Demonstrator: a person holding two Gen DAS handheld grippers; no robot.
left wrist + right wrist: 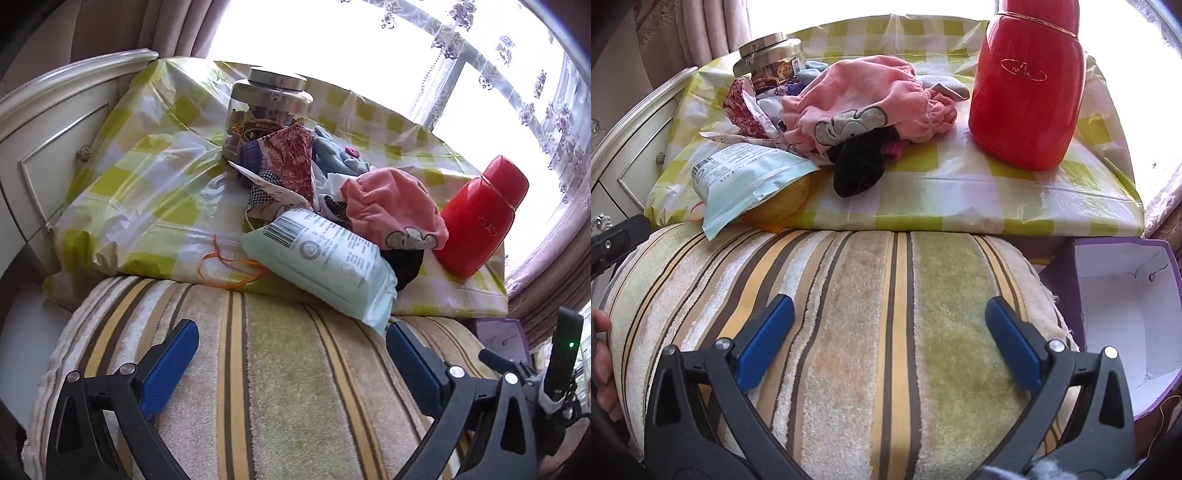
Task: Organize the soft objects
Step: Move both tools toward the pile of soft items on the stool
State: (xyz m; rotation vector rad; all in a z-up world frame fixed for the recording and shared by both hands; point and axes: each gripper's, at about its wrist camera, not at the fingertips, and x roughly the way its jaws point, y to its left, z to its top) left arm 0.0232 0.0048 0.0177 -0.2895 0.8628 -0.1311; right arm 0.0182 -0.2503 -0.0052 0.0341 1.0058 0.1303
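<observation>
Both tongs stand wide apart with nothing between their blue pads: the left gripper [291, 332] hangs over the striped towel [258, 369], and the right gripper [890, 310] hangs over the same towel further along, neither touching the heap beyond. Going from the left, a cream cabinet [55, 140] with a small knob stands against the checked yellow-and-white plastic cover [147, 177] that the goods lie on. On that cover, at the back, stands a glass jar [266, 110] with a metal lid. In front of the jar lies the pile of soft things: a red patterned cloth [291, 158], a purple knitted piece [251, 155] beside it, and a pale blue garment [332, 151] with a pink button. A loose orange thread [229, 266] lies on the cover near its front edge. Just right of it a pale green pack of wipes [325, 254] leans over that edge onto the towel, barcode up. Above the pack sits a pink garment [391, 206] with a cartoon patch, and a black cloth [860, 166] pokes out from under it. Right of the pile, apart from it, a red flask [1027, 92] stands upright on the cover. Lowest and furthest right, beside the towel, is an open purple box [1123, 302] with a white inside.
</observation>
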